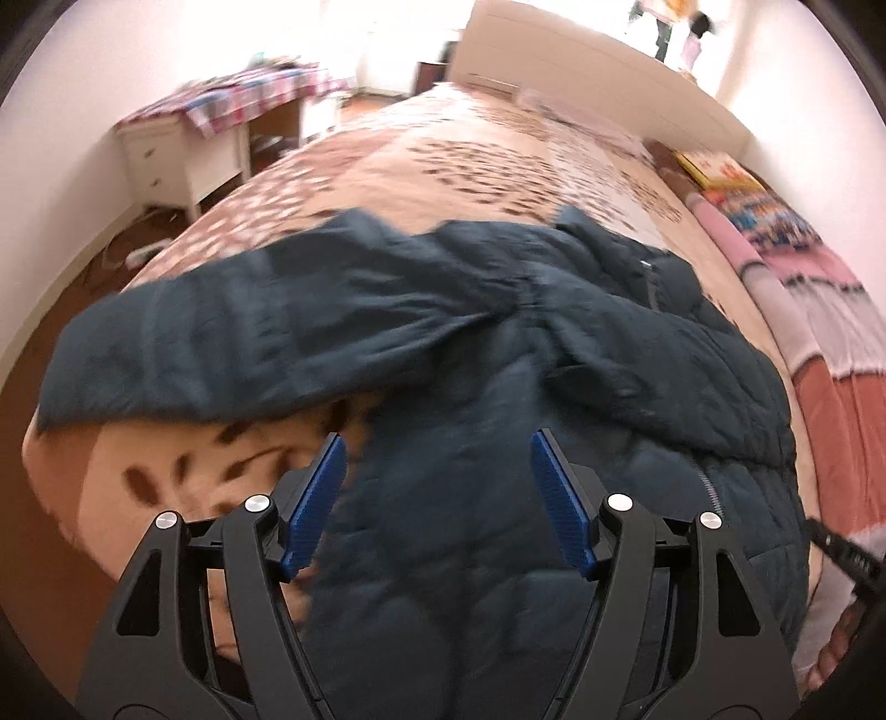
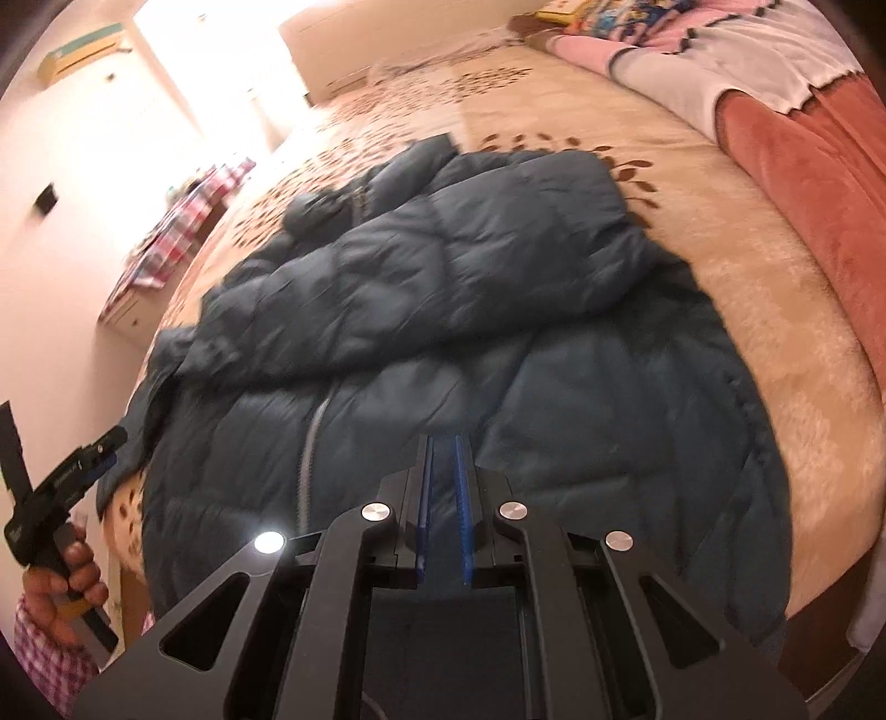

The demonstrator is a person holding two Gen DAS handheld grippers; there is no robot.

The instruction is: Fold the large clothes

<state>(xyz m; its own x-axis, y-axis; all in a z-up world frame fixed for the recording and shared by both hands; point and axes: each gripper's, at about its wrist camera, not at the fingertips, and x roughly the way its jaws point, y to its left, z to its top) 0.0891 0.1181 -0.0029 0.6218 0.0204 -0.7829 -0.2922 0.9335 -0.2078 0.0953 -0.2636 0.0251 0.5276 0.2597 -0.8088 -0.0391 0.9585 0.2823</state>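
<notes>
One padded jacket on a bed, two grippers at its near hem.

Jacket's long axis runs near to far, collar far, zip up the middle; one sleeve stretches left. Left gripper hangs spread wide, empty, over the near left edge. Right gripper is almost closed; whether cloth sits between its pads I cannot tell. No containers in view.

Home bedroom. Large bed with beige leaf-print cover fills middle. White headboard at bed's far end. White desk under checked cloth left of bed. Folded pink and red blankets along bed's right edge. Air conditioner on wall beyond bed.
</notes>
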